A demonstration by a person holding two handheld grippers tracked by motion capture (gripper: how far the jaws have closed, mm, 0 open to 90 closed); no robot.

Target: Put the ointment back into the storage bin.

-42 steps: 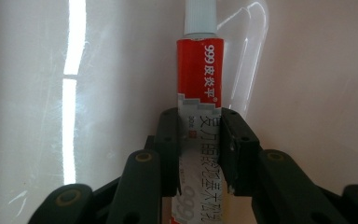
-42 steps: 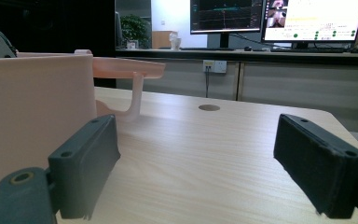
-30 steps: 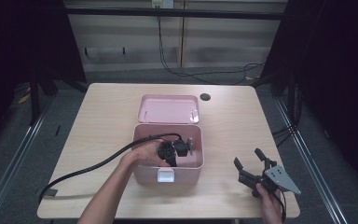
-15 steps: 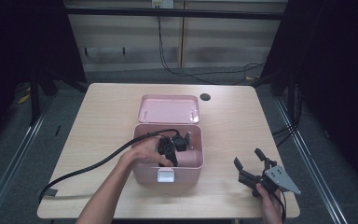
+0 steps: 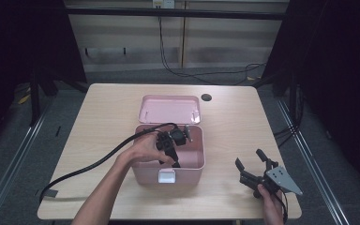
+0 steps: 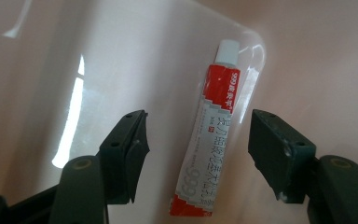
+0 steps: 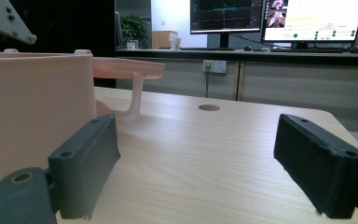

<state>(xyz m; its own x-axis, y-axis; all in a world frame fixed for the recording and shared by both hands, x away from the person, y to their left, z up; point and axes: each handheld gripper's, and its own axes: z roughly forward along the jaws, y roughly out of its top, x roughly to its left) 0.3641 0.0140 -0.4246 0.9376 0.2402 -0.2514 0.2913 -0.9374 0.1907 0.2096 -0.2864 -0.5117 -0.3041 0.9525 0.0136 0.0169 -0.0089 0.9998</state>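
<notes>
While left claw [image 6: 193,154] opening above tube [image 6: 212,135], wrist angled into box [image 5: 187,173].

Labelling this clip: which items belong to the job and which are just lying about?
In the job:
- ointment tube, lying in the box between the left gripper's open jaws, which have just been opening
- pink box
- its lid, off, behind the box

Lying about:
- right gripper, open, near the table's corner
- round hole in the tabletop
</notes>
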